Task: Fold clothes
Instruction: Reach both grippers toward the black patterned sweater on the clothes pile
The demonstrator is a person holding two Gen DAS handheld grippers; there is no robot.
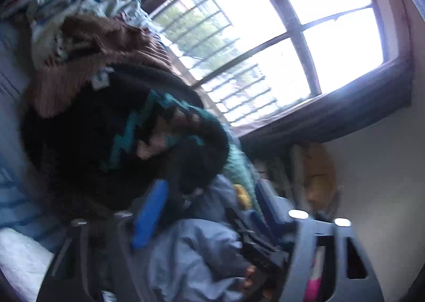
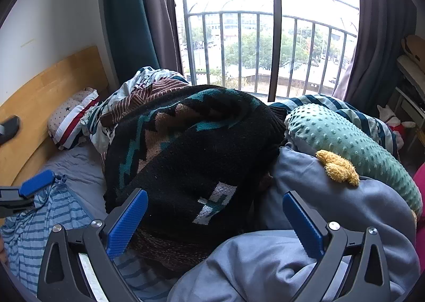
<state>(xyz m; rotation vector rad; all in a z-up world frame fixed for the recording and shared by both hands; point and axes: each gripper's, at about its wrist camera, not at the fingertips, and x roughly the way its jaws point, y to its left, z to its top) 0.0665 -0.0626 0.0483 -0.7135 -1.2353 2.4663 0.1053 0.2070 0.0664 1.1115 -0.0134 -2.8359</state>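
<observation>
Right gripper (image 2: 215, 218) jaws wide apart, nothing between, low over grey quilt (image 2: 305, 257). Left gripper (image 2: 39, 185) at left edge by striped shirt (image 2: 39, 227); can't tell its jaws. Black sweater (image 2: 191, 148) heaped mid-bed, just beyond. Green pillow (image 2: 345, 140) right. Window (image 2: 265, 36) behind.

Bright daylight pours through the barred window (image 2: 265, 34), grey and teal curtains (image 2: 127, 15) hanging either side, wooden headboard (image 2: 53, 84) against the white wall (image 2: 53, 10).
</observation>
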